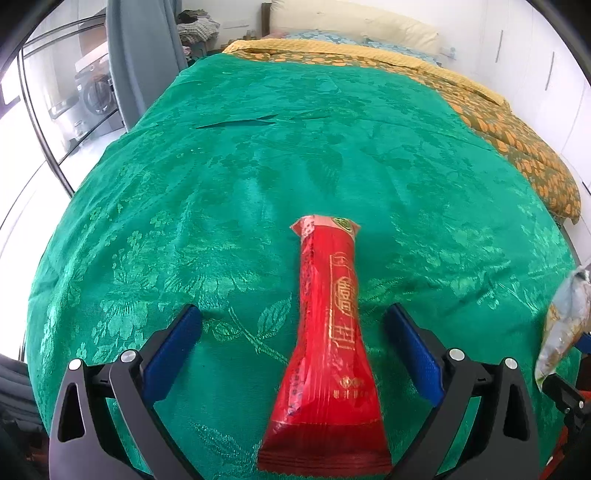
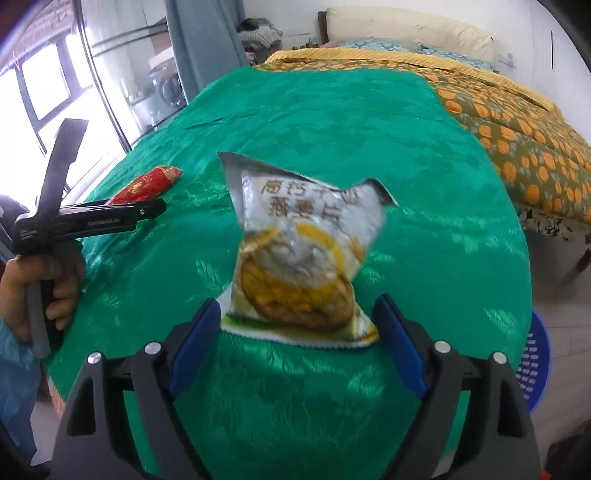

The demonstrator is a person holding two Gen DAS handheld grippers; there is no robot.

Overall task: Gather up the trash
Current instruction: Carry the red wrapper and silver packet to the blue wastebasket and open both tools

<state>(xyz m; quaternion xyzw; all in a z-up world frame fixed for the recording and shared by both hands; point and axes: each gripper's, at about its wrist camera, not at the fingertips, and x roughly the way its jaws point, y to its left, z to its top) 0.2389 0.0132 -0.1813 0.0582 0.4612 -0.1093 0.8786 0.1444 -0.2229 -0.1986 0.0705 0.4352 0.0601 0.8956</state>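
Observation:
A long red snack wrapper lies on the green bedspread and runs between the fingers of my left gripper, which is open around it without touching. It also shows in the right wrist view. A torn silver and yellow snack bag lies on the bedspread between the fingers of my right gripper, which is open around its lower edge. The bag also shows at the right edge of the left wrist view. The left gripper's body and the hand holding it are at the left of the right wrist view.
The bed carries an orange flowered quilt and pillows at the far end. A blue plastic basket stands on the floor right of the bed. A glass door and a washing machine are at the left.

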